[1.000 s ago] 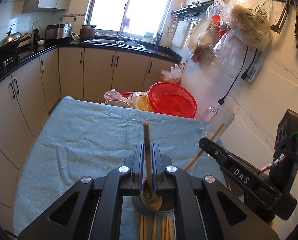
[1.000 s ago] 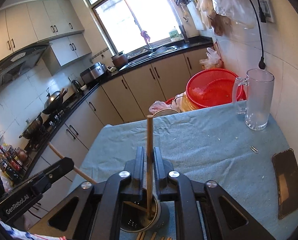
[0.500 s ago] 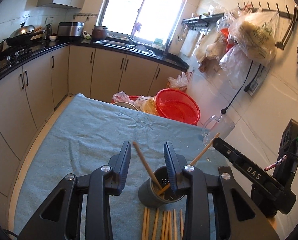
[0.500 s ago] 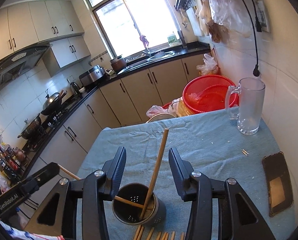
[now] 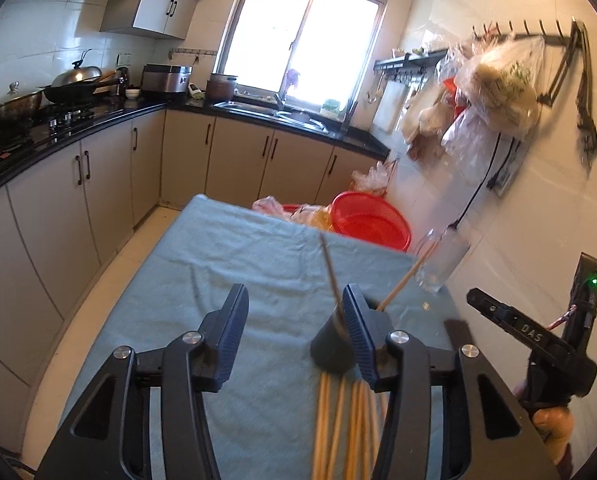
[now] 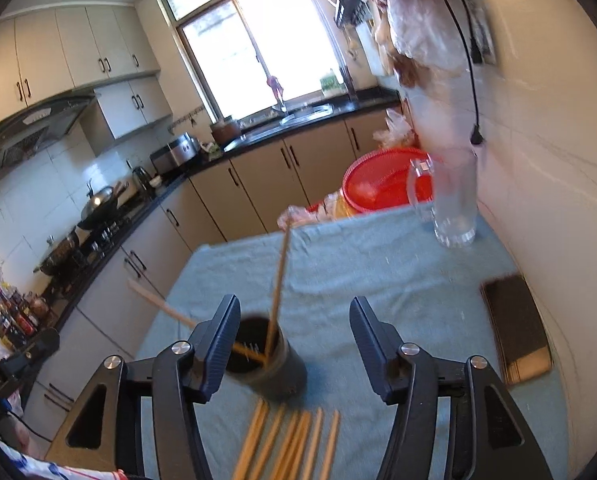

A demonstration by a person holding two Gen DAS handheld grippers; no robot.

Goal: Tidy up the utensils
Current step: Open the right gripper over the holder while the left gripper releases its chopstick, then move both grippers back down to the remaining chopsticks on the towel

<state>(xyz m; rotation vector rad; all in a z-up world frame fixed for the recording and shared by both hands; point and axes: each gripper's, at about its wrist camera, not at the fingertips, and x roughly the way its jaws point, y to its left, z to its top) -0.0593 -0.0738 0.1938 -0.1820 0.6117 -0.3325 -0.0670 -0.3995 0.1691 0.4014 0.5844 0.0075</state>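
A dark metal utensil cup (image 6: pixel 264 354) stands on the blue-green cloth (image 6: pixel 378 272) with two wooden chopsticks (image 6: pixel 279 276) leaning in it. Several more chopsticks (image 6: pixel 294 444) lie flat on the cloth in front of the cup. In the left wrist view the cup (image 5: pixel 332 344) sits beside the right finger, with the loose chopsticks (image 5: pixel 346 420) below it. My left gripper (image 5: pixel 294 328) is open and empty. My right gripper (image 6: pixel 294 344) is open and empty, just behind the cup; it also shows at the right of the left wrist view (image 5: pixel 530 336).
A glass mug (image 6: pixel 452 200) stands at the table's far right by the wall. A dark phone (image 6: pixel 516 328) lies at the right edge. A red basin (image 6: pixel 382 186) and plastic bags sit beyond the table's far edge. Bags hang on the wall at right.
Both grippers opened and let go of their chopsticks, which now lean in the cup. Both grippers then drew back and opened wider.
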